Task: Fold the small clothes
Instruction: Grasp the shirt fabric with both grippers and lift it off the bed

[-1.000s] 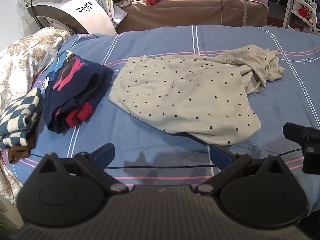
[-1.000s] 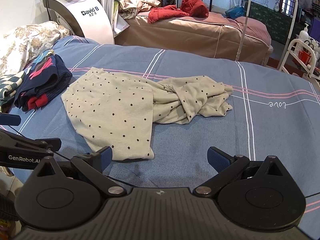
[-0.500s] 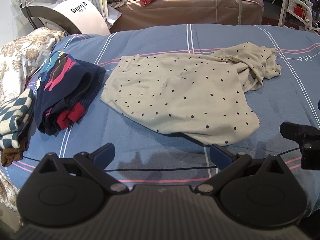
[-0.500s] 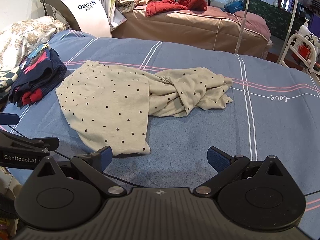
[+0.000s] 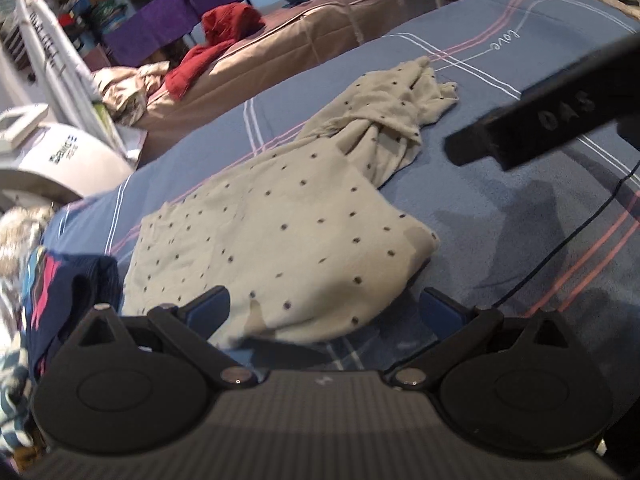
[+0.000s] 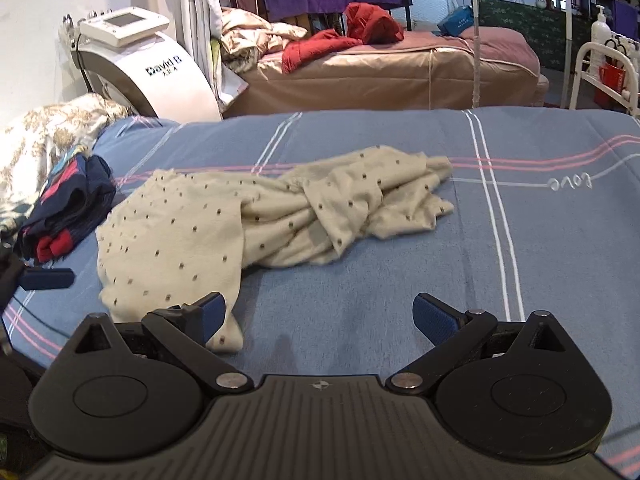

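A beige garment with dark dots (image 5: 280, 232) lies on the blue bed sheet (image 5: 500, 208), flat at its near end and twisted at its far end. It also shows in the right wrist view (image 6: 224, 232). My left gripper (image 5: 324, 308) is open and tilted, low over the garment's near edge. My right gripper (image 6: 320, 316) is open above the sheet, its left finger (image 6: 210, 314) by the garment's near corner. Part of the right gripper (image 5: 540, 120) shows in the left wrist view.
Folded dark clothes with red and pink (image 6: 68, 200) lie at the left of the bed, beside a floral quilt (image 6: 36, 140). A white machine (image 6: 148, 72) and a brown bed with red clothes (image 6: 360, 64) stand behind. A white rack (image 6: 604, 68) is at far right.
Both grippers moved forward toward the garment. The left gripper tilted and came down over the near edge. The right gripper's left finger now reaches the near corner.
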